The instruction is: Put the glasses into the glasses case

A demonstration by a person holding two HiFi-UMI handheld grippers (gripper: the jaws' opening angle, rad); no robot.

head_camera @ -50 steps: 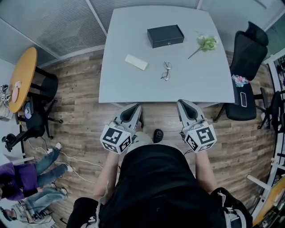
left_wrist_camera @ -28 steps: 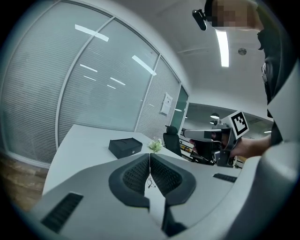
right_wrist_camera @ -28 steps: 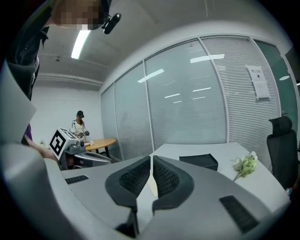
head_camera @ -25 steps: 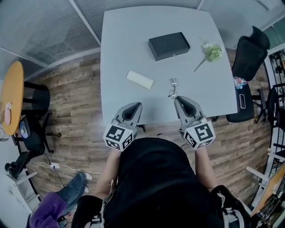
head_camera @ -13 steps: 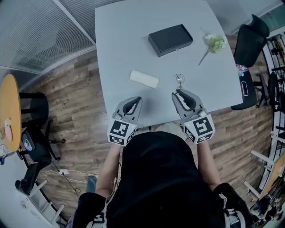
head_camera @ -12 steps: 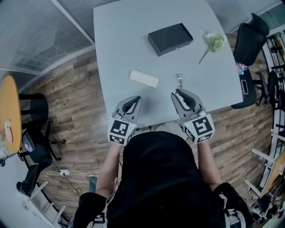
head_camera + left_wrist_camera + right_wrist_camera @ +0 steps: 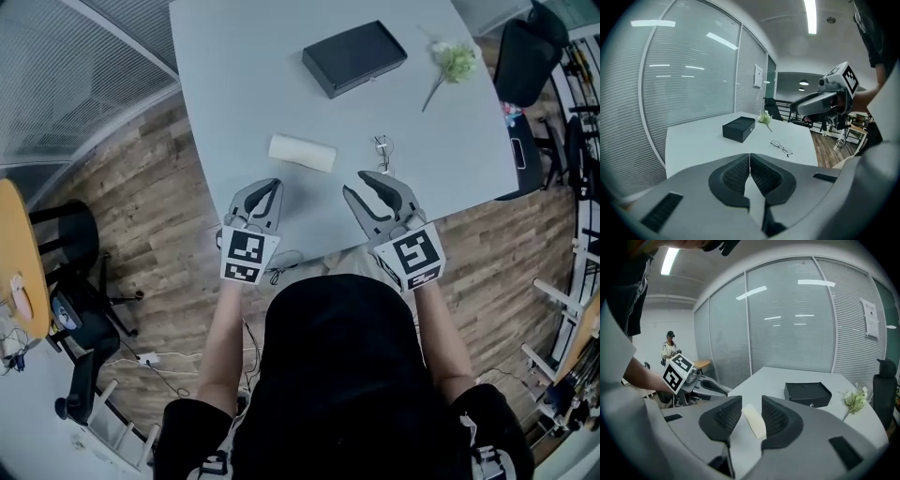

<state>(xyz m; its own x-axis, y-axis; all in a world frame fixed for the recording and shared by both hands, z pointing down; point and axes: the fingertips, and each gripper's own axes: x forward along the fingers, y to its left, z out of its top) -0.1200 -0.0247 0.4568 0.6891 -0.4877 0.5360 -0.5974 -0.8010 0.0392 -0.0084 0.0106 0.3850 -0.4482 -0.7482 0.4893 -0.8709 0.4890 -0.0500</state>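
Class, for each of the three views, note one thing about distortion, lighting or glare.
Head view: fisheye bows the table edges; lighting even, shadows faint. Left gripper view: dark round vignette, ceiling light blown out, strips mirrored in the glass wall. Right gripper view: same vignette, bent window frames, light streaks on that glass wall.

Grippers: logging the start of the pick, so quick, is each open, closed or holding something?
Left gripper: closed, empty.
Right gripper: jaws apart and opening, nothing between them.
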